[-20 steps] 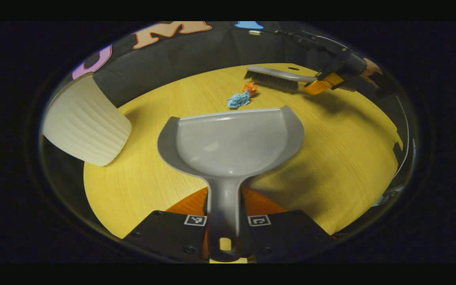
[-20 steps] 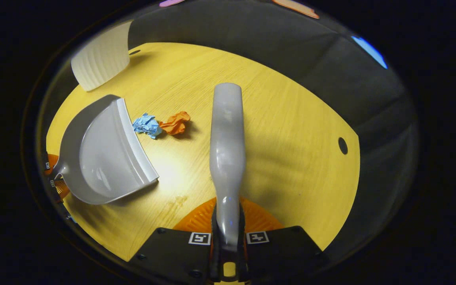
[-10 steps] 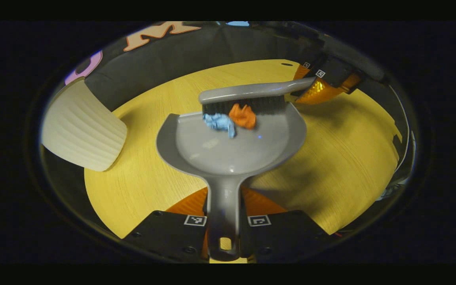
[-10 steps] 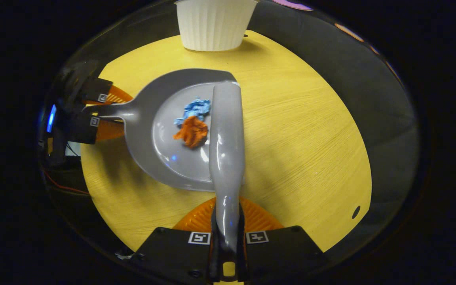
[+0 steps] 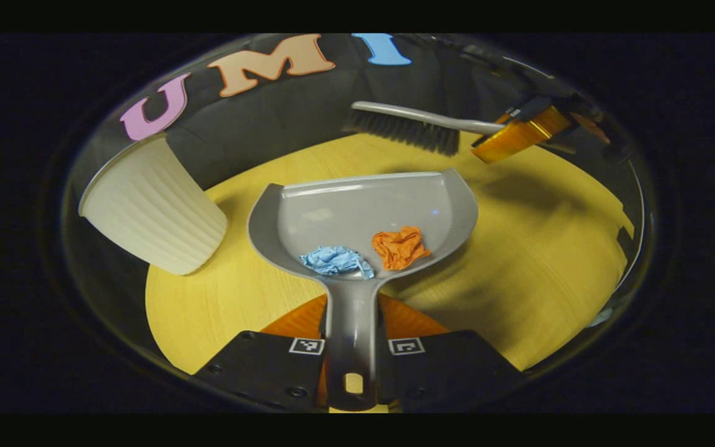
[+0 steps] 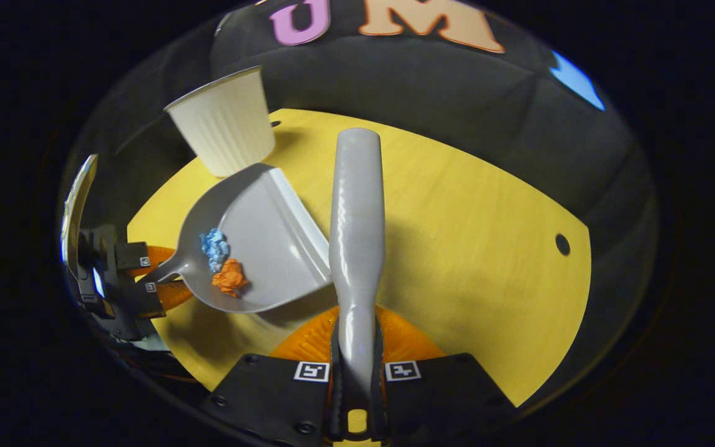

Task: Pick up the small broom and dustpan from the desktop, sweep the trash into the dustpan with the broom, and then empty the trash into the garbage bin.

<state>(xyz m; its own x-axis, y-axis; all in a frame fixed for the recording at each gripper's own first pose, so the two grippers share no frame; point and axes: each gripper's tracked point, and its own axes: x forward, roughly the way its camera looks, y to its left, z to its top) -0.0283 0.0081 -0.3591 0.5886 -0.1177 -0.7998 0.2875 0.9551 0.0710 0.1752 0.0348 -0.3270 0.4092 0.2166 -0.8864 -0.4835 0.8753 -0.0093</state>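
Note:
My left gripper [image 5: 352, 347] is shut on the handle of the grey dustpan [image 5: 364, 211], held tilted back above the yellow table [image 5: 550, 248]. A blue paper wad [image 5: 336, 261] and an orange paper wad [image 5: 400, 247] lie at the pan's rear, near the handle. My right gripper [image 6: 357, 372] is shut on the grey broom [image 6: 356, 211]; its back faces the camera. In the left gripper view the broom [image 5: 413, 124] hangs above the table's far side, bristles down, with the right gripper [image 5: 519, 133] behind it. In the right gripper view the dustpan [image 6: 252, 242] is at left, with both wads inside.
A white ribbed bin [image 5: 149, 208] stands at the table's far left edge, seen also as the bin [image 6: 224, 121] beyond the dustpan in the right gripper view. A small round hole [image 6: 561, 244] sits in the tabletop at right.
The broom swept both wads into the dustpan, then lifted up and away. The dustpan has tipped back and the wads have slid to its rear.

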